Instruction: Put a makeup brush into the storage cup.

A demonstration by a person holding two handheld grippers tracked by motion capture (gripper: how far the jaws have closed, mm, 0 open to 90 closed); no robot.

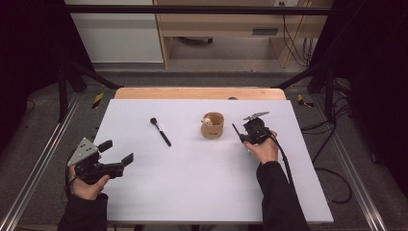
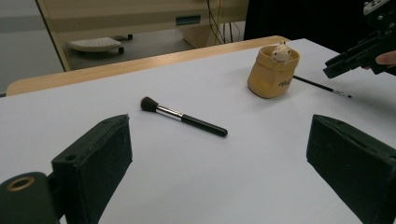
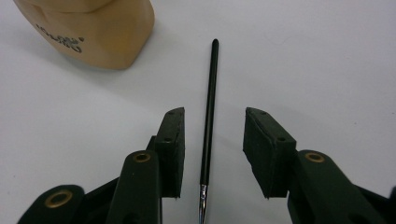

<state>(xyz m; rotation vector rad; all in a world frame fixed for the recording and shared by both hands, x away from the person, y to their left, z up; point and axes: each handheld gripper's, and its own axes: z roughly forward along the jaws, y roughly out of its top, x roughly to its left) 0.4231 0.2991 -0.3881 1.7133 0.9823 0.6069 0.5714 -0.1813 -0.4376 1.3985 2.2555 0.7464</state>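
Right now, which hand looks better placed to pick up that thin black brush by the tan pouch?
The right. The right gripper hovers over the thin brush, jaws open either side of its handle. The left gripper sits at the table's near left, far from it.

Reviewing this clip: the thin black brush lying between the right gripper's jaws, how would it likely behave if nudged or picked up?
The thin black brush has a slim, round, straight handle, so it would probably roll sideways if nudged. It looks stiff and light. Its glossy finish and narrow width suggest it may slip or pivot between the pads of the open right gripper. It lies flat on the white table, leaving little room underneath.
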